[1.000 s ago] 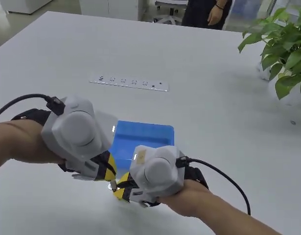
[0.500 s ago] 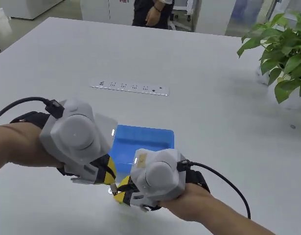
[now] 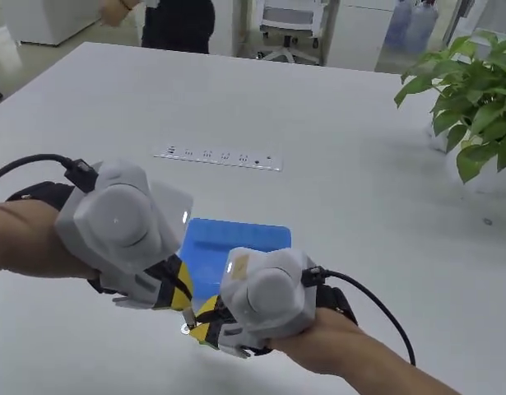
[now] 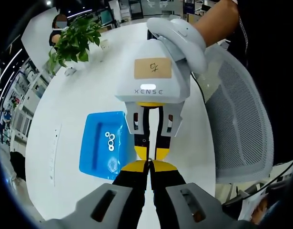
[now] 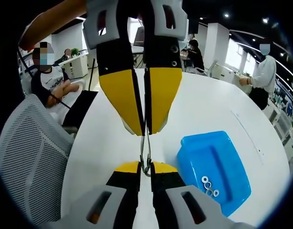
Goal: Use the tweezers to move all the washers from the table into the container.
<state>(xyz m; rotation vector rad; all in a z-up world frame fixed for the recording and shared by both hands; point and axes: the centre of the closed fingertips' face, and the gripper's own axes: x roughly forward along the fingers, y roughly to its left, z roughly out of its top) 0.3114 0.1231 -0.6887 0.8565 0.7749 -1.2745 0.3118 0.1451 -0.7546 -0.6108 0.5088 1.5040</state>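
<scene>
Head view is showing a white table (image 3: 343, 189) taking up most of the frame, with a leafy green plant (image 3: 466, 99) sitting at its far right edge. The left gripper (image 3: 185, 303) and the right gripper (image 3: 201, 321) are facing each other tip to tip near the table's close edge, each with a black cable trailing off it. Just behind them a blue container (image 3: 244, 234) is resting on the table. Farther back a white power strip (image 3: 220, 156) is lying flat.

In the right gripper view, the left gripper's yellow jaws are pointing down from the top and the right gripper's own jaws are rising from the bottom. Both pairs are pinched together on the metal tweezers (image 5: 145, 152), which are spanning the short gap between them above the tabletop. Three washers (image 5: 209, 186) are lying inside the blue container, near one end of its floor. The left gripper view is showing the same three washers clustered in the blue container, to the left of the facing jaws.
</scene>
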